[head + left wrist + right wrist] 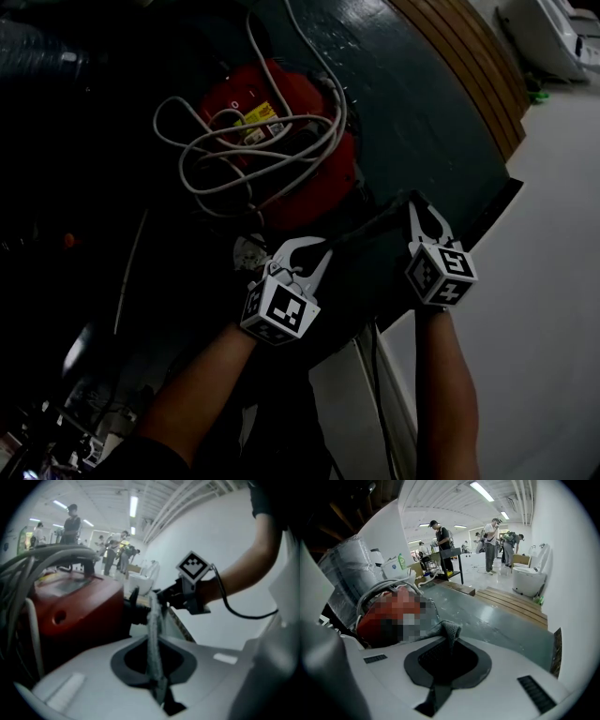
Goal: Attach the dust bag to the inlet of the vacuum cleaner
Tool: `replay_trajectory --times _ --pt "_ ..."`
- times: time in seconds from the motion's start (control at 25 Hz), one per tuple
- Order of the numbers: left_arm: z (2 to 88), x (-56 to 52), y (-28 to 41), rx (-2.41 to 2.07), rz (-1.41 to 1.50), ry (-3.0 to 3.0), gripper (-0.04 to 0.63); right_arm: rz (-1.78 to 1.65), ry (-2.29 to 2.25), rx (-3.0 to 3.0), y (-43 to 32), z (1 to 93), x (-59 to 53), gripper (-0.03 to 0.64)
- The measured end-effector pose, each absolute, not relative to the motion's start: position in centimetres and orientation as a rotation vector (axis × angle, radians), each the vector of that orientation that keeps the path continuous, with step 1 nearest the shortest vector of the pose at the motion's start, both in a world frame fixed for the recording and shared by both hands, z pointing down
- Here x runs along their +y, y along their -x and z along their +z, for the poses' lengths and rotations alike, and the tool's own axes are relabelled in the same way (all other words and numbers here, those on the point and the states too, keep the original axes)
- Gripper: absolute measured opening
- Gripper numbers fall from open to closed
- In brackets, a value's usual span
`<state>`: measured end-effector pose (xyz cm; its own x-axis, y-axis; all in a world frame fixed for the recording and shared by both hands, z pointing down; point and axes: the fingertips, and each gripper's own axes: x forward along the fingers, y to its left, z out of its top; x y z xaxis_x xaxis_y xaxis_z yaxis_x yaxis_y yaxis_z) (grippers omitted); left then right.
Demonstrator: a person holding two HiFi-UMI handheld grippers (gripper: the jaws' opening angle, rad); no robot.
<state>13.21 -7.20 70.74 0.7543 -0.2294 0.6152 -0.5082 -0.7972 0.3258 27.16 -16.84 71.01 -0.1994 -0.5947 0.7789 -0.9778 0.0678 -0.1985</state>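
The red vacuum cleaner lies in the dark with a white cord coiled on top. It also appears in the left gripper view and the right gripper view. A dark grey dust bag is stretched between my two grippers just below the vacuum. My left gripper is shut on one edge of the bag. My right gripper is shut on the other edge. From the left gripper the fabric runs taut up to the right gripper. The vacuum's inlet is too dark to make out.
Wooden boards border the dark green floor. A white wall stands to the right. Several people stand far off in the hall. A white toilet and a wrapped bundle are nearby.
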Motion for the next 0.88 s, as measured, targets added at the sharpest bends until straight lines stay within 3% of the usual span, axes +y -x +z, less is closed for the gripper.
replay_trajectory --times 0.4,0.88 --pt "68.3 -8.4 -13.6 -0.558 0.804 -2.596 0.009 1.224 -1.628 -1.763 -27.7 75.5 -13.1 0.008" --pt "70.5 -6.8 -13.4 -0.512 0.821 -2.602 0.009 1.007 -1.495 -1.857 -27.1 73.7 -17.1 0.008"
